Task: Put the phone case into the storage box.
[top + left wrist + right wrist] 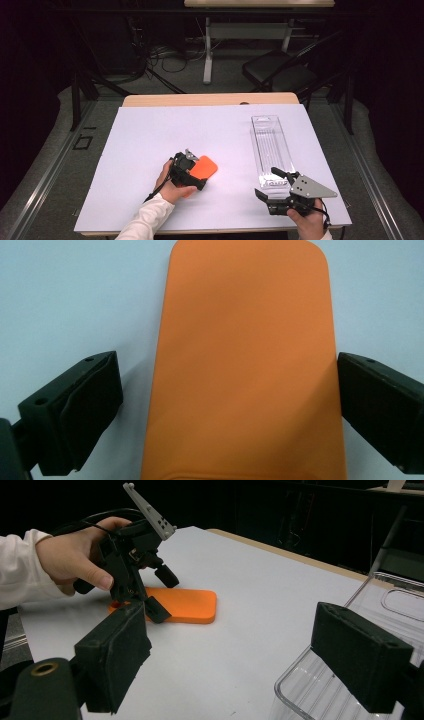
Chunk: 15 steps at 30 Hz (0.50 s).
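One clear tray (270,145) lies bare; left claw (196,173) straddles orange pad (206,166).

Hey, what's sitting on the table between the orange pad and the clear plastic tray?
Nothing: in the high view, bare white table runs from the orange pad to the clear tray.

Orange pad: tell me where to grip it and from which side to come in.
Grip the orange pad across its narrow width, on the two long straight edges, coming down from above. It lies flat on the white table, so only those thin edges offer a hold. The left tool is already open astride it, one jaw on each long side; closing there would likely pinch it squarely, clear of the rounded corners.
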Each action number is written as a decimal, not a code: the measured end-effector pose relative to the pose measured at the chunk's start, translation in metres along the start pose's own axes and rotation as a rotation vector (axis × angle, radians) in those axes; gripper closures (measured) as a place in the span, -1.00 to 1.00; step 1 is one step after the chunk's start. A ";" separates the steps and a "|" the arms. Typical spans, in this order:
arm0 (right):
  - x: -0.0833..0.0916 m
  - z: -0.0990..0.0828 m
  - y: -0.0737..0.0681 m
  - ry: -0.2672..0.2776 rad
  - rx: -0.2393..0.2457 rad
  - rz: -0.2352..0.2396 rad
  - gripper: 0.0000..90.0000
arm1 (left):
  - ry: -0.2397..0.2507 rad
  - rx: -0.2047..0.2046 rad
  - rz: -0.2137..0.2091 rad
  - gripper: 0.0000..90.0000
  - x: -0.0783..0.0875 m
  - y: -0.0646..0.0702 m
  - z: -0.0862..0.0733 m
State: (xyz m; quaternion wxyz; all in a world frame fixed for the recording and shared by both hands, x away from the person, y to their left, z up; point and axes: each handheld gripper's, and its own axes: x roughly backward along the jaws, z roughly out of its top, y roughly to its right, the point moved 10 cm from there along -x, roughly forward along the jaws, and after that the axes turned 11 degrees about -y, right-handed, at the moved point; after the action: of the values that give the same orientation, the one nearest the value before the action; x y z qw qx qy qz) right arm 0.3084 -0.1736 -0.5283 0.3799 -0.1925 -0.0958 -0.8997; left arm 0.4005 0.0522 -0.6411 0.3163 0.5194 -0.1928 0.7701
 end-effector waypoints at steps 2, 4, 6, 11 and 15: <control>0.000 0.000 0.000 0.000 0.001 0.000 -0.68 | -0.002 -0.001 0.002 -0.99 0.000 0.000 0.000; 0.000 0.000 0.000 0.002 0.001 0.001 -0.68 | -0.002 -0.003 0.003 -0.98 0.000 0.000 0.000; 0.000 0.000 0.000 0.001 -0.001 0.002 -0.68 | 0.002 -0.002 0.002 -0.98 0.000 0.000 0.000; -0.001 0.000 0.000 0.001 0.003 0.004 -0.68 | 0.010 -0.003 0.003 -0.96 0.001 0.001 -0.001; 0.000 0.000 0.000 -0.001 0.001 0.003 -0.68 | 0.012 -0.020 0.001 -0.88 0.002 0.002 -0.001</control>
State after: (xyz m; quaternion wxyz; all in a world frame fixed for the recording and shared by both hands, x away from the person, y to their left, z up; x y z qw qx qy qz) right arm 0.3085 -0.1734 -0.5288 0.3815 -0.1931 -0.0963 -0.8988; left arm 0.3978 0.0517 -0.6391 0.3221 0.5114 -0.1990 0.7714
